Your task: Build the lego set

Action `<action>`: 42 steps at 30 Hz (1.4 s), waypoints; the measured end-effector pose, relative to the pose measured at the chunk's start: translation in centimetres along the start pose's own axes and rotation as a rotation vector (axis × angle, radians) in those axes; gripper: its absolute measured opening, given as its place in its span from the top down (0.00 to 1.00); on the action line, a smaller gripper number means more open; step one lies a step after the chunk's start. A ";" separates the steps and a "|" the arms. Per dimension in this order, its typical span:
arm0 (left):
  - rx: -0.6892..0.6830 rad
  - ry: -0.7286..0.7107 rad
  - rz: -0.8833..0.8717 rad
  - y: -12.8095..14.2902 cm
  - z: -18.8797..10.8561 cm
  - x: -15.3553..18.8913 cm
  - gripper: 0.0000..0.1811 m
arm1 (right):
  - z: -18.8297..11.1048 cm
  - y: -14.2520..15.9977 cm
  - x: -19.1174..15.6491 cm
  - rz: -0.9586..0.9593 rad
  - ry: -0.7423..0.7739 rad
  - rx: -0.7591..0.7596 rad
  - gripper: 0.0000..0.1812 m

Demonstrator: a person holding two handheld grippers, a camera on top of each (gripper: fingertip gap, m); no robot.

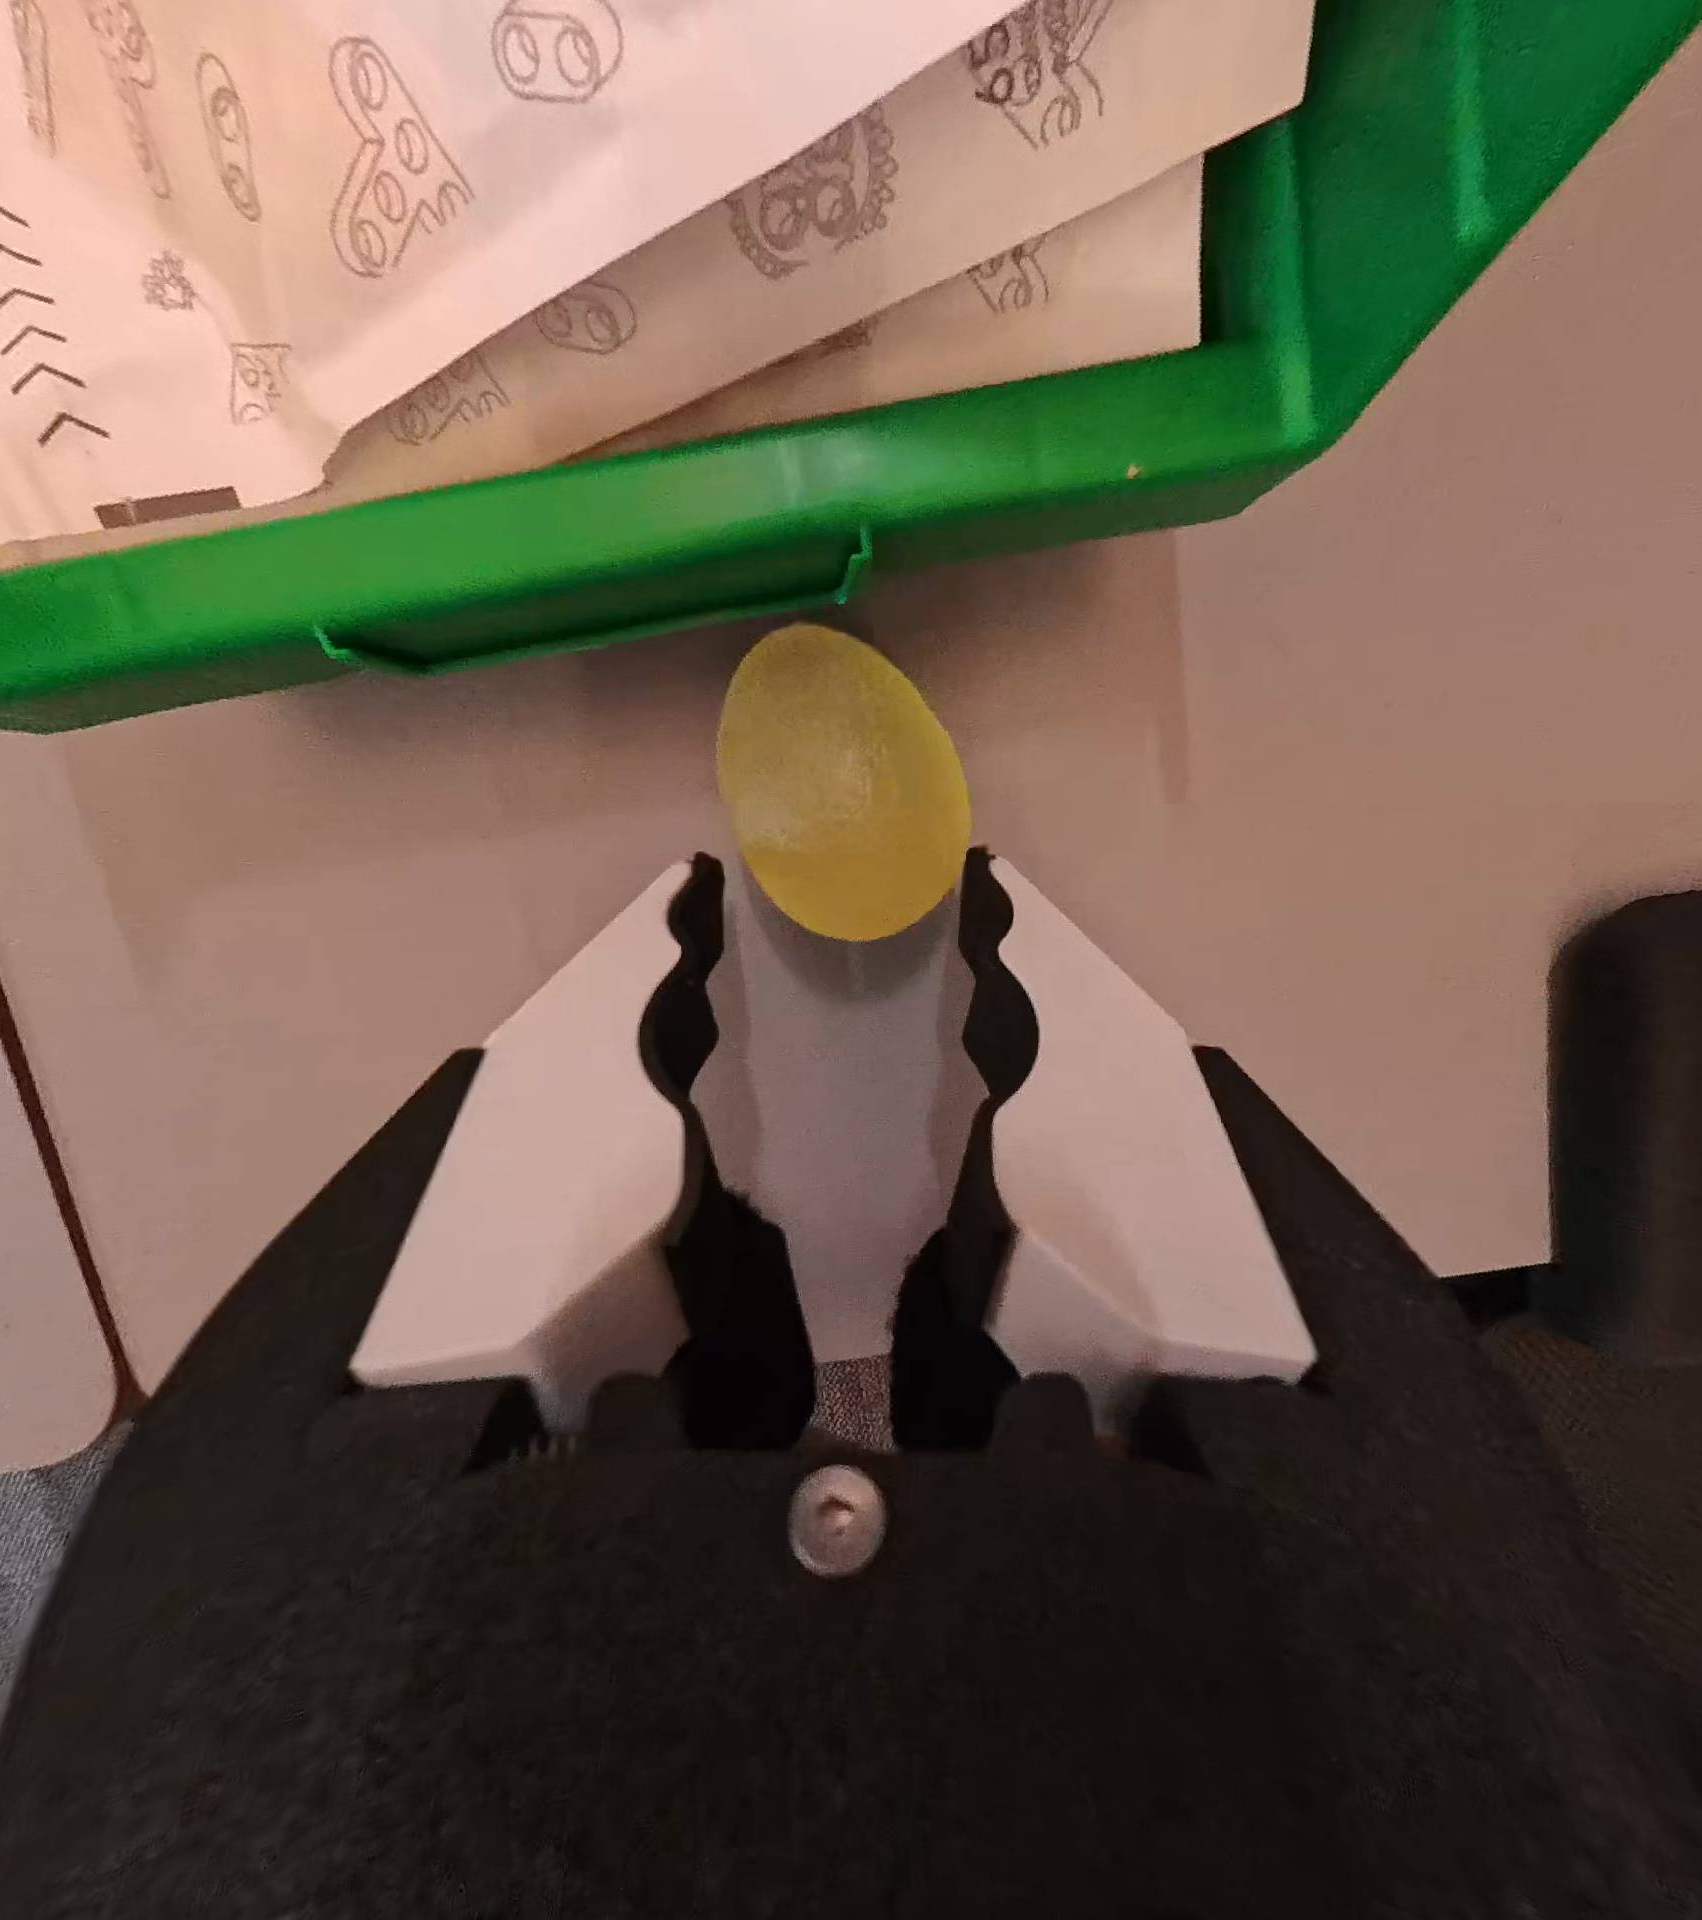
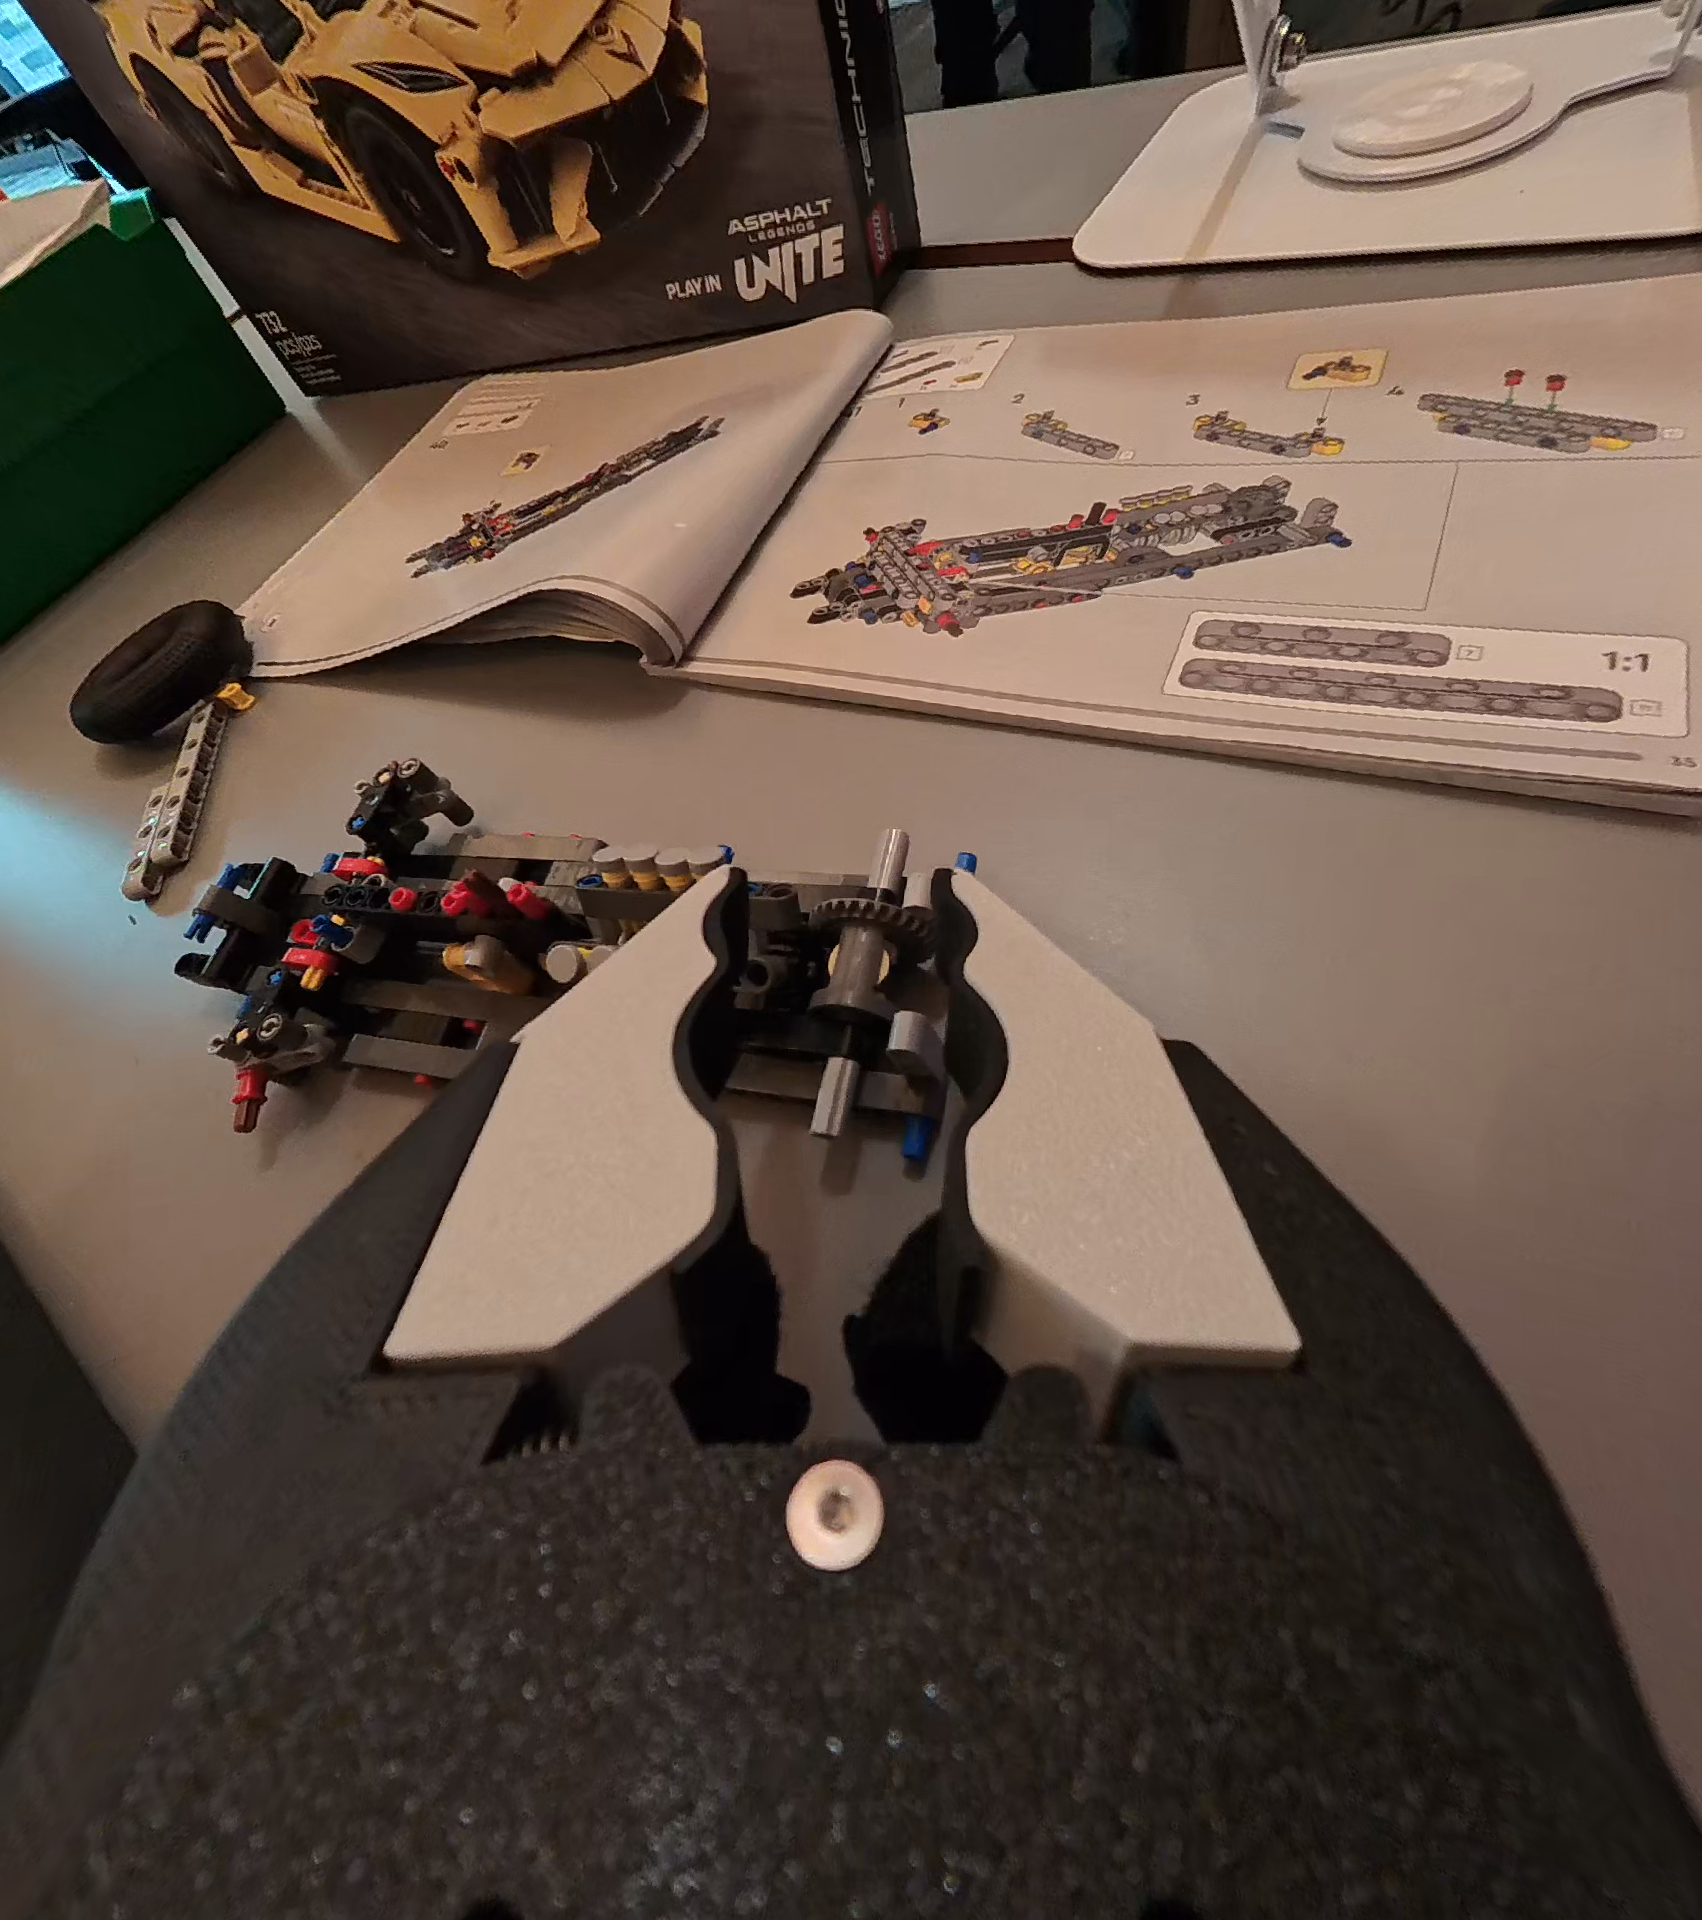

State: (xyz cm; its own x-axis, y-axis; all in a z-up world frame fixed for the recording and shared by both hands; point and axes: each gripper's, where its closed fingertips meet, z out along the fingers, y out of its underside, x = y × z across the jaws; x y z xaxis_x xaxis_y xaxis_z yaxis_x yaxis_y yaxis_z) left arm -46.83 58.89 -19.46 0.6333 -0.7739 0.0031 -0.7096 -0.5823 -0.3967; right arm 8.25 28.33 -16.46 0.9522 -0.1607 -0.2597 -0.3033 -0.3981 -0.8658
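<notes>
My left gripper [image 1: 842, 862] is shut on a yellow egg-shaped thing [image 1: 842, 769], held at the fingertips just in front of a green bin [image 1: 618, 551] with printed paper bags [image 1: 411, 208] in it. In the right wrist view the partly built lego chassis [image 2: 431, 935] lies on the grey table [image 2: 1346, 987]. My right gripper [image 2: 839, 883] reaches over its rear end, jaws apart on either side of the gear and grey axle [image 2: 862, 977]. I cannot see the fingers clamping any part.
An open instruction booklet [image 2: 1190, 540] lies behind the chassis, with the set's box [image 2: 514, 177] behind it. A black tyre [image 2: 156, 670] and a grey beam [image 2: 177, 800] lie at the left, near the green bin [image 2: 47, 436]. A white stand [image 2: 1429, 156] is far right.
</notes>
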 end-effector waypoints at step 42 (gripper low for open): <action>0.310 0.024 0.763 -13.8 7.0 24.8 0.87 | -0.2 -0.1 -0.1 0.000 -0.003 0.006 0.81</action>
State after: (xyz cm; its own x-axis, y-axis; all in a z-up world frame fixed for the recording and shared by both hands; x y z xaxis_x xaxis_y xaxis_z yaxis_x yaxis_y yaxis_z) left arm -19.16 49.46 -20.38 0.0023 -0.9362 -0.3513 -0.8224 0.1981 -0.5334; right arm 8.21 28.21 -16.33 0.9524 -0.1582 -0.2608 -0.3030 -0.3927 -0.8683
